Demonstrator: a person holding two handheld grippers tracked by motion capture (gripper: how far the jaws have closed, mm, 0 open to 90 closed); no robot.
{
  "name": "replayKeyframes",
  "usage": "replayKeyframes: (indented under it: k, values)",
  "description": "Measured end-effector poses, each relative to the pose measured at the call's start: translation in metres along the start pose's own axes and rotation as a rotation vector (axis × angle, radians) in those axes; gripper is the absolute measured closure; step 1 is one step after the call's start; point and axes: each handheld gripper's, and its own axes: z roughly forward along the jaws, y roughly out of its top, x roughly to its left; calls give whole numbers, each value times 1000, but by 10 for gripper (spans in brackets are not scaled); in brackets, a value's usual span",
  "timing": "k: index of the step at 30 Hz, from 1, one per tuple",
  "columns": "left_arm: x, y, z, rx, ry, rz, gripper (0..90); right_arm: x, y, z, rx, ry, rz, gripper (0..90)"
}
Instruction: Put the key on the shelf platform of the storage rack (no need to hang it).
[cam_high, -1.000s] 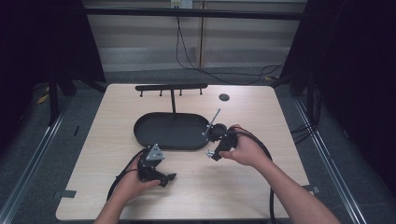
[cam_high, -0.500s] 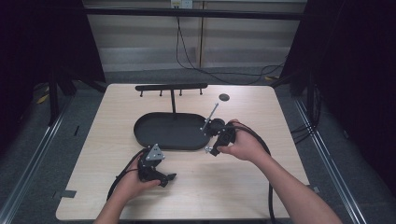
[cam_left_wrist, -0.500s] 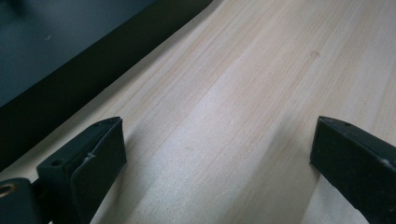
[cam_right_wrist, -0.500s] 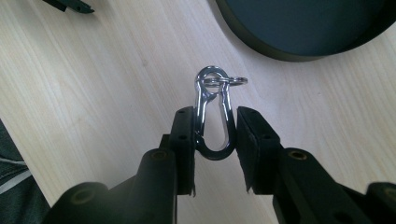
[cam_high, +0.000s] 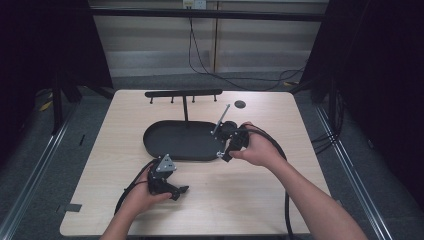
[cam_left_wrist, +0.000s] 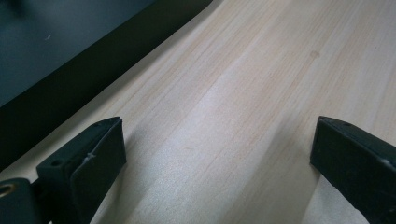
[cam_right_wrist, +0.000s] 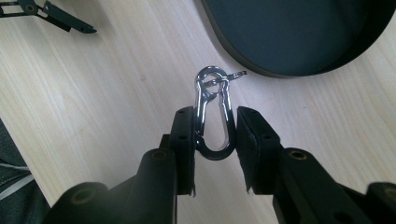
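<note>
A silver carabiner (cam_right_wrist: 215, 153) with a small ring on its top loop is pinched between the two jaws of my right gripper (cam_right_wrist: 215, 116), just above the wooden table. In the high view my right gripper (cam_high: 223, 154) hangs at the right end of the black oval tray (cam_high: 175, 142), and the carabiner is a small glint at its tips. My left gripper (cam_high: 177, 191) rests on the table in front of the tray. Its jaws stand wide apart in the left gripper view (cam_left_wrist: 217, 154), with bare wood between them.
A black T-shaped rack (cam_high: 184, 93) with small hooks stands behind the tray. A small dark disc (cam_high: 240, 104) lies at the back right. The tray's rim (cam_left_wrist: 70, 60) runs close by the left gripper. Cables trail off the table's front edge.
My right hand has shifted slightly towards the tray's right end with the carabiner still in its jaws. The left gripper has stayed put.
</note>
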Motion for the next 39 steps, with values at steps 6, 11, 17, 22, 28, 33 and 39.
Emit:
replayKeyframes:
  k: [6,11,17,22,28,33,39]
  values:
    - [0,0,0,2,-1,0,29,-2,6,-4,-3,-5,-6,691]
    - [0,0,0,-3,-2,-8,29,-3,9,-7,-5,-6,-7,690]
    - [0,0,0,-1,-2,-8,29,-4,14,-9,-7,-7,-7,691]
    - [0,0,0,0,-1,-7,29,-5,17,-12,-13,-8,-6,690]
    - [0,0,-1,7,-3,0,29,-7,20,-14,-10,-8,-4,691]
    - [0,0,0,2,-3,-7,29,-9,22,-17,-6,-10,-1,690]
    - [0,0,-1,7,-3,0,29,-16,22,-18,-13,-12,11,691]
